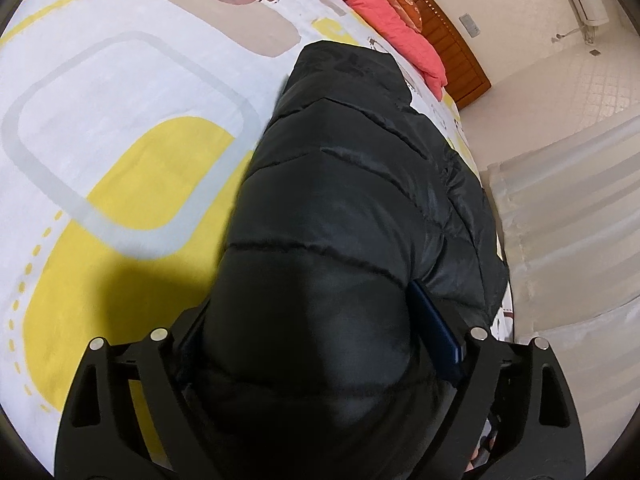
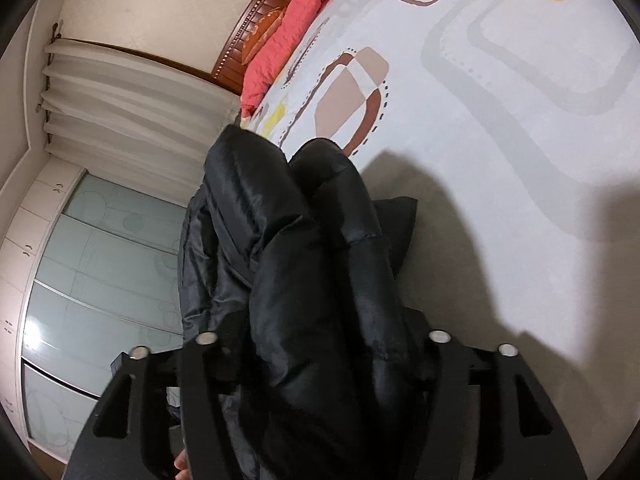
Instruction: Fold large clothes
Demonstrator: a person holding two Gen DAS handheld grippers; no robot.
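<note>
A black quilted puffer jacket (image 1: 340, 184) lies along the bed's edge and bulges up between the jaws of my left gripper (image 1: 320, 328), which is shut on a thick fold of it; one blue finger pad (image 1: 436, 320) shows against the fabric. In the right wrist view the same jacket (image 2: 304, 264) is bunched and lifted off the bed. My right gripper (image 2: 320, 340) is shut on that bunch, and its fingers are mostly hidden by the padding.
The bed sheet (image 1: 120, 128) is white with yellow, grey and brown shapes. A coral quilt (image 1: 384, 12) lies by the wooden headboard (image 1: 452, 40). White curtains (image 2: 132, 100) and a glass-door wardrobe (image 2: 100, 272) stand beside the bed.
</note>
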